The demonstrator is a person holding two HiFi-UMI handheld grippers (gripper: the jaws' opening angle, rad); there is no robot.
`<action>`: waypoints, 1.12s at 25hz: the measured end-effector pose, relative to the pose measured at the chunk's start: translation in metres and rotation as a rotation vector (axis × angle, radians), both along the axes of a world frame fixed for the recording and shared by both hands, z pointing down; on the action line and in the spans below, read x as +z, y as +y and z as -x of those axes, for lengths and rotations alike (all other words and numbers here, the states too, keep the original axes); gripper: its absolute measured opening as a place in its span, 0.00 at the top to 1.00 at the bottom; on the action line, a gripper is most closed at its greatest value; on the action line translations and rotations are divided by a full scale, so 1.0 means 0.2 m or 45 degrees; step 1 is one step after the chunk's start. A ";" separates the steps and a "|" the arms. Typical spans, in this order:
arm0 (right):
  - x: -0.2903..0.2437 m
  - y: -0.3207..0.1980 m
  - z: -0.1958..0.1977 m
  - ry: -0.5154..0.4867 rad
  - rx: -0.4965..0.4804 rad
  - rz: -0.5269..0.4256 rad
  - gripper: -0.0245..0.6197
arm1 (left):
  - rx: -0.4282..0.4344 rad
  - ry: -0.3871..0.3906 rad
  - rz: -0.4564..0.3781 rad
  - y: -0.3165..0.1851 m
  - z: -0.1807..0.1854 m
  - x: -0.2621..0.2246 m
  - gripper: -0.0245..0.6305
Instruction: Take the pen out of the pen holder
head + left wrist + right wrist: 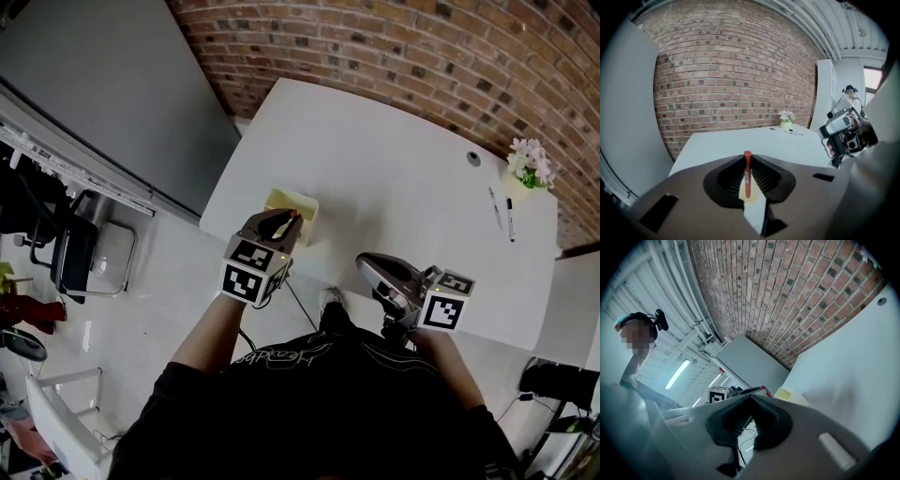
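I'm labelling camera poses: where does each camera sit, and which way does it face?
Head view: person's head, steeply down on the white table; forearms, left gripper, right gripper show.
Left gripper view: on the left gripper, faces the brick wall; jaws grip a red pen.
Right gripper view: on the right gripper, faces the left gripper; jaws empty.
All share the yellow pen holder.

Left hand-held gripper [747, 169]: jaws pinched on red pen [747, 174], pen upright. Pale yellow pen holder [742, 190] shows behind its lower end. White table [736, 143] beyond, brick wall [731, 75] behind. Flower pot [786, 123] at far edge, dark marker [793, 132] just beside. Right hand-held gripper [841, 133] off to right.
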State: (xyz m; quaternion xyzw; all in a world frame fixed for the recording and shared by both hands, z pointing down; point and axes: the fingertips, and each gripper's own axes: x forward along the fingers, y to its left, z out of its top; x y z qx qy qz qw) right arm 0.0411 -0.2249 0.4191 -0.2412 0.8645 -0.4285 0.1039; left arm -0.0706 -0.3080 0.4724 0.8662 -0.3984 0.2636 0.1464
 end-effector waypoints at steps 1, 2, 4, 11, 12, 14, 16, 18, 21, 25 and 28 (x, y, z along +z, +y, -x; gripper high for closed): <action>-0.01 0.01 0.00 0.001 0.001 -0.005 0.96 | -0.003 -0.001 -0.003 0.01 0.00 -0.02 0.88; -0.02 0.02 0.00 0.003 0.002 -0.011 0.96 | -0.008 -0.001 -0.009 0.01 0.01 -0.03 0.88; -0.04 0.03 -0.01 0.007 0.006 -0.026 0.96 | -0.027 0.014 -0.033 0.01 0.01 -0.06 0.88; -0.11 0.09 -0.01 0.020 0.009 -0.085 0.96 | -0.059 0.078 -0.094 0.08 0.01 -0.20 0.88; -0.12 0.10 -0.01 0.022 0.008 -0.094 0.96 | -0.063 0.104 -0.099 0.09 0.01 -0.23 0.88; -0.15 0.11 0.00 0.024 0.006 -0.113 0.96 | -0.086 0.159 -0.120 0.10 0.03 -0.28 0.88; -0.18 0.12 0.00 0.025 0.003 -0.131 0.96 | -0.105 0.186 -0.152 0.12 0.05 -0.35 0.88; -0.20 0.14 0.01 0.027 0.000 -0.145 0.96 | -0.116 0.211 -0.182 0.15 0.07 -0.41 0.88; -0.24 0.17 0.02 0.025 -0.003 -0.169 0.96 | -0.131 0.260 -0.214 0.20 0.10 -0.52 0.88; -0.30 0.21 0.05 0.014 -0.010 -0.206 0.96 | -0.135 0.320 -0.242 0.30 0.14 -0.63 0.88; -0.32 0.25 0.08 0.007 -0.018 -0.223 0.96 | -0.127 0.348 -0.256 0.38 0.16 -0.69 0.88</action>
